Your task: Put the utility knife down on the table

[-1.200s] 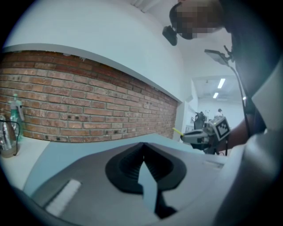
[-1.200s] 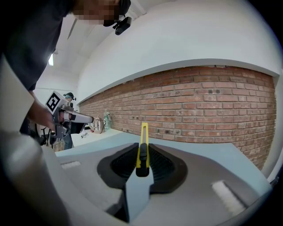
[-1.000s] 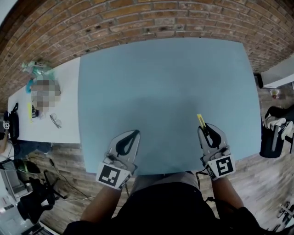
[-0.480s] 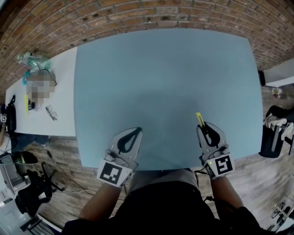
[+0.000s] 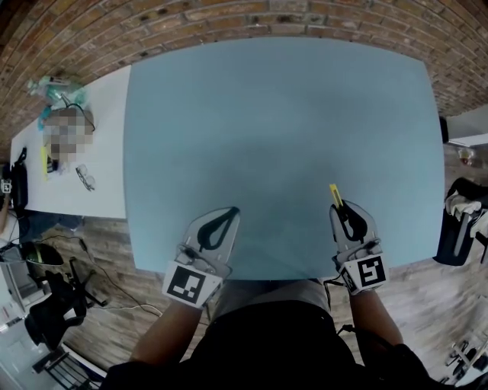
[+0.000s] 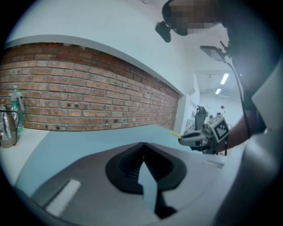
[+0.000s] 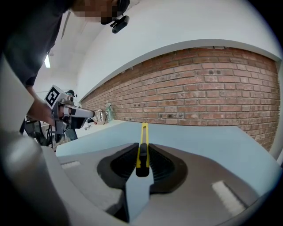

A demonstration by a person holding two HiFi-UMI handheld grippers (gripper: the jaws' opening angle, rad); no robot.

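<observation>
My right gripper [image 5: 344, 207] is shut on a thin yellow utility knife [image 5: 335, 195], which sticks forward past the jaws over the light blue table [image 5: 274, 129]. In the right gripper view the knife [image 7: 143, 148] stands edge-on between the black pads, its tip pointing toward the brick wall. My left gripper [image 5: 230, 212] hovers over the table's near edge at the left, shut with nothing between its jaws; the left gripper view shows its pads [image 6: 142, 152] pressed together. The right gripper [image 6: 194, 137] also appears at the right of that view.
A brick wall [image 5: 229, 23] runs behind the table. A white side table [image 5: 91, 175] at the left carries bottles, glasses and small items. A black bag [image 5: 457, 228] stands on the wooden floor at the right; stands and cables lie on the floor at the lower left.
The view has shifted a little; both grippers hold nearly the same places near the table's front edge. The knife stays gripped in the right gripper.
</observation>
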